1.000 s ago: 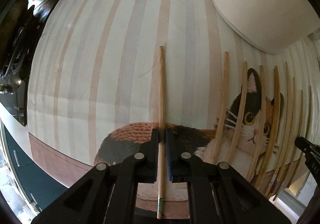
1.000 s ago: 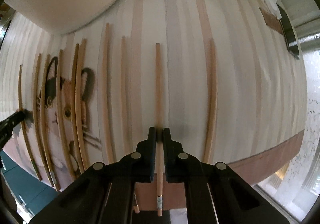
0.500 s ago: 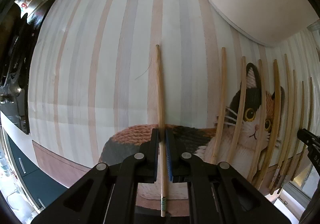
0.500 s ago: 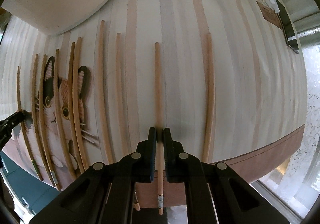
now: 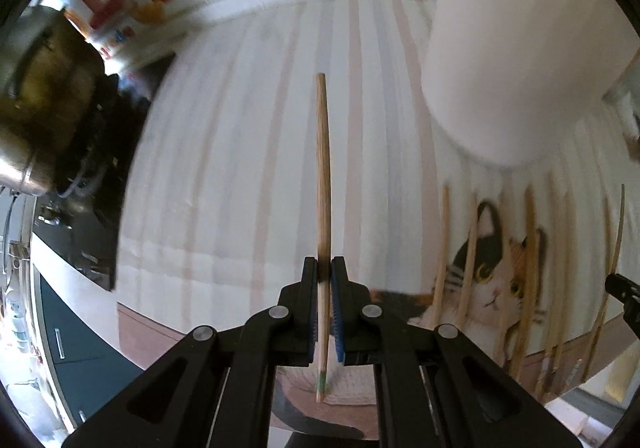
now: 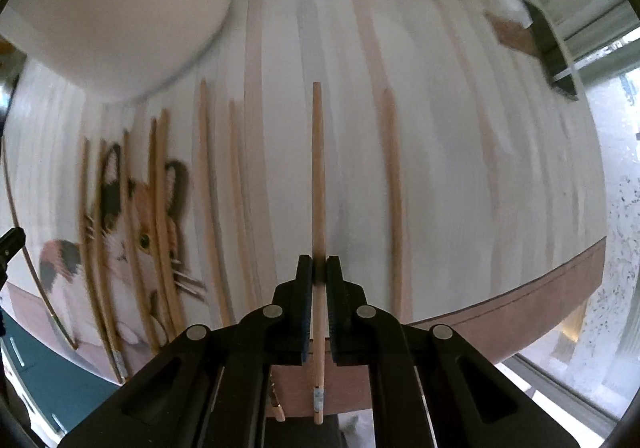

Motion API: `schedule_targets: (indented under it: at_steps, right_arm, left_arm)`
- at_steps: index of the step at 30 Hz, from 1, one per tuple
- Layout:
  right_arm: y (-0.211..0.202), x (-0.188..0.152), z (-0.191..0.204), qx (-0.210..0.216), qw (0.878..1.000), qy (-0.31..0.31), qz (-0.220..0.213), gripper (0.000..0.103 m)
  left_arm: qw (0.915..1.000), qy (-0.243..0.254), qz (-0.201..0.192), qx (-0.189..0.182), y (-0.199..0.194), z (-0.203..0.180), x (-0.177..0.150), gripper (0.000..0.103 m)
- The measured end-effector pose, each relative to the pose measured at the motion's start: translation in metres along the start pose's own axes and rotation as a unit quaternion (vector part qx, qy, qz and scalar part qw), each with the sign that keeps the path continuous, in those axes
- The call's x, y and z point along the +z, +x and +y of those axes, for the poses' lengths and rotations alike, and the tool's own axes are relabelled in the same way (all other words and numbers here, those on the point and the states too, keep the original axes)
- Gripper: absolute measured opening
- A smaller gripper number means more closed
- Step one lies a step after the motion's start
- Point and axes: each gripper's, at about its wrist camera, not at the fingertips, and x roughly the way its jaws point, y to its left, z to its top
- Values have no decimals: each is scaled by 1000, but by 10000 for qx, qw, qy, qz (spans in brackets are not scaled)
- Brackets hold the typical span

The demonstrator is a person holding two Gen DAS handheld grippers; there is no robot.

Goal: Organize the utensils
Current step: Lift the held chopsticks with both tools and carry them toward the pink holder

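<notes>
My left gripper is shut on a wooden chopstick with a green band at its butt, held lifted above the striped cat-print tablecloth. My right gripper is shut on another wooden chopstick, also lifted above the cloth. Several more chopsticks lie side by side on the cat picture, seen to the right in the left wrist view. One chopstick lies alone right of my right gripper.
A large white container stands on the cloth beyond the row of chopsticks; it also shows in the right wrist view. A metal pot sits at far left. The table edge runs near right, by a window.
Both grippers have risen and tilted up with their chopsticks off the cloth. The view now reaches the far table edge and the wall; the background is motion-blurred.
</notes>
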Motion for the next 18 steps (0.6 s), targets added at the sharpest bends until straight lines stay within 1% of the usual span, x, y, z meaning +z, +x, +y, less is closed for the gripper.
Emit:
schedule_targets:
  at_steps: [5,10,11,15,16,18]
  right_arm:
    - [-34,2,8,117,9987,88,-481,7]
    - [-76,1,17,289,9948,126,-973,7]
    - [-85,1,0,332,9941,123,-1027,7]
    - [-115,4,-1,501,9886,172,-1409,7]
    - [-122,6,-9,538,9875,171,-1474,7]
    - [-136,10,-11,620,9842,201,-1645,7]
  left_arm:
    - [9981,-176,-591,-12,-47,11,8,4]
    - [9945,-336,-981,-177,-82,21,20,4]
    - [9936,-365,-1050,-206,-89,23,22,4]
    - [9888,-495,-1357,-372,-116,27,31,4]
    - [9870,-544,-1445,-438,-125,28,34,4]
    - [9844,-593,-1570,-537,-138,31,40,4]
